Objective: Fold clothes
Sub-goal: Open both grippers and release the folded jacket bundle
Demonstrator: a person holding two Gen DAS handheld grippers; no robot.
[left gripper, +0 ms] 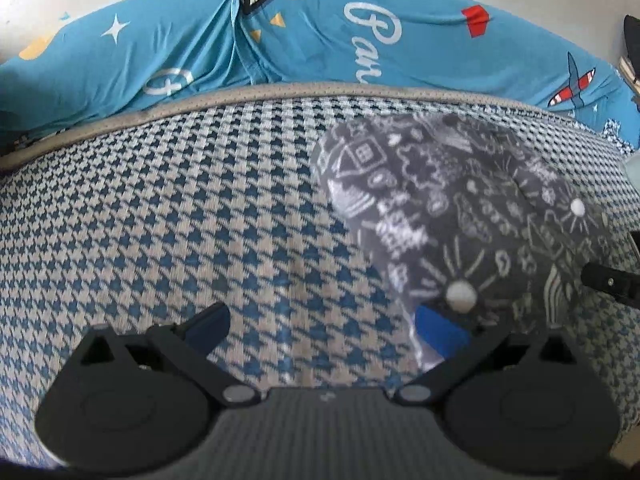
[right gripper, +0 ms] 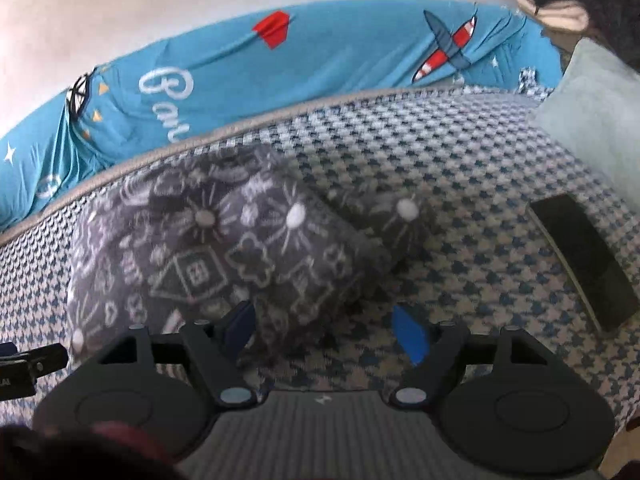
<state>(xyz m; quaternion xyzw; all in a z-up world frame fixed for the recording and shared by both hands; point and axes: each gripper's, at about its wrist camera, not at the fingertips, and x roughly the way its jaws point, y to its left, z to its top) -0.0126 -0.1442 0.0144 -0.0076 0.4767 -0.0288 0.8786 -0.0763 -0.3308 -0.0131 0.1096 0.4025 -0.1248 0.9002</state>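
Note:
A dark grey garment (left gripper: 460, 208) with white doodle print lies bunched and folded on the houndstooth mat (left gripper: 180, 220). In the left wrist view it sits to the right, and its near edge drapes over the right blue fingertip (left gripper: 436, 336). My left gripper (left gripper: 320, 332) is open with only mat between its fingers. In the right wrist view the garment (right gripper: 224, 248) fills the left centre. My right gripper (right gripper: 324, 332) is open, and the garment's near corner reaches in beside its left fingertip (right gripper: 240, 326). Each gripper shows at the edge of the other's view.
A bright blue printed sheet (left gripper: 320, 40) runs along the mat's far grey border (left gripper: 280, 92). A flat black rectangular object (right gripper: 584, 264) lies on the mat at the right. A pale green cushion or cloth (right gripper: 592, 128) sits beyond it.

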